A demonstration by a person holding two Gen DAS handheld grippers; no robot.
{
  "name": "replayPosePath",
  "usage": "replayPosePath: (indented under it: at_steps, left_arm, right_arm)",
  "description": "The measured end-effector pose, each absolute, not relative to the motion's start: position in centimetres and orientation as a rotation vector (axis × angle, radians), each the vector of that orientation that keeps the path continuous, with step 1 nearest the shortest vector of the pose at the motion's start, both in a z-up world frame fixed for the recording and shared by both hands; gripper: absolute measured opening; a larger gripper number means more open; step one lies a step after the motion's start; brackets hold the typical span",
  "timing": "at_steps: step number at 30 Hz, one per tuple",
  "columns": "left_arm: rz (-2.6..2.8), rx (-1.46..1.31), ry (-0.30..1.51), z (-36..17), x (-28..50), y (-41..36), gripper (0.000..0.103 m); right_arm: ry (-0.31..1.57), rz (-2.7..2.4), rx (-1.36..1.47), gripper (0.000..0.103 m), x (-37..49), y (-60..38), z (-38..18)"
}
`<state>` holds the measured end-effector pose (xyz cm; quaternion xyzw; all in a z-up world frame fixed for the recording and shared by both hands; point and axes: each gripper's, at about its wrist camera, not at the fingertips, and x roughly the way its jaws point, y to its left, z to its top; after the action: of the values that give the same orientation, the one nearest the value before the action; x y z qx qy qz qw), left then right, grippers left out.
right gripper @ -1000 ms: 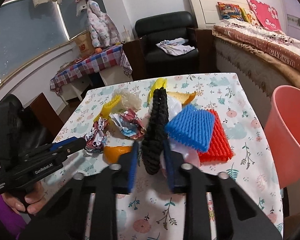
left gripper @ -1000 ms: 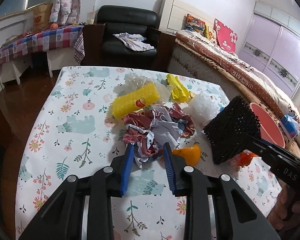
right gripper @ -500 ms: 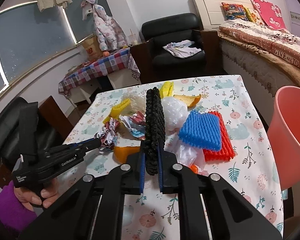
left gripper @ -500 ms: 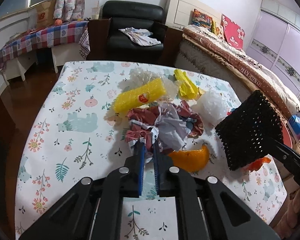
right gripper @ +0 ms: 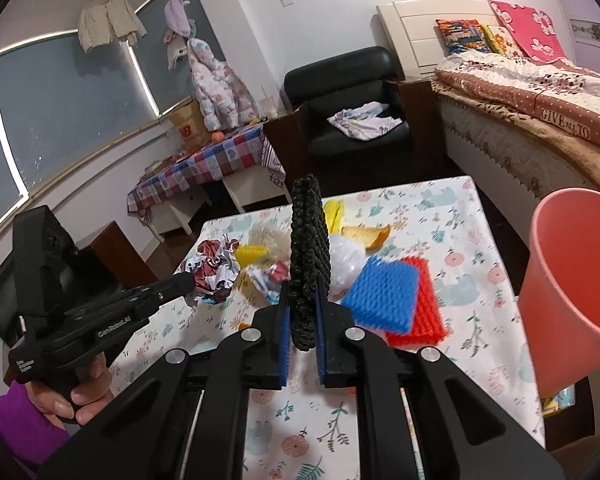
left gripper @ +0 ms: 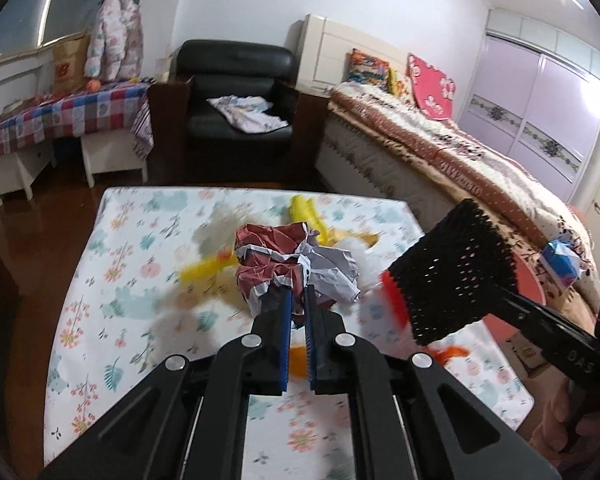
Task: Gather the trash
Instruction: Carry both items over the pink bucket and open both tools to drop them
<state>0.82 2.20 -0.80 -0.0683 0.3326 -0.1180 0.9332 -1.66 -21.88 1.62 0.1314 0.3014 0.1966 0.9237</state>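
My left gripper (left gripper: 297, 295) is shut on a crumpled red and white wrapper (left gripper: 288, 260) and holds it above the floral table (left gripper: 112, 280). It also shows in the right wrist view (right gripper: 214, 266). My right gripper (right gripper: 302, 286) is shut on a black foam net (right gripper: 308, 240), held upright above the table; it shows at the right in the left wrist view (left gripper: 452, 276). A pink bin (right gripper: 572, 280) stands off the table's right edge. More trash lies on the table: blue net (right gripper: 384, 296), red net (right gripper: 424, 308), yellow net (right gripper: 252, 254), clear bag (right gripper: 346, 260), orange peel (right gripper: 366, 234).
A bed (left gripper: 440, 152) runs along the right. A black armchair (left gripper: 236, 92) stands behind the table. A checkered side table (left gripper: 60, 120) is at the back left. A blue packet (left gripper: 560, 262) lies on the bed's edge.
Both grippers have lifted with their loads. The wrapper has come up off the pile in my left gripper, and the black net has risen higher toward the pink bin's side.
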Motion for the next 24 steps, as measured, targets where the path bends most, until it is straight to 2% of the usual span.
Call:
replayPosePath:
  at_steps: [11,24]
  left_arm:
    - [-0.368,-0.087,0.655,2.1,2.2,-4.9,0.005]
    - [-0.512,-0.014,0.669,2.6,4.1,-14.5,0.005]
  right_arm:
    - [0.575,0.279,0.341,0.011,-1.6,-28.1,2.4]
    - [0.527,0.093,0.398,0.011,-2.0,-35.7,2.1]
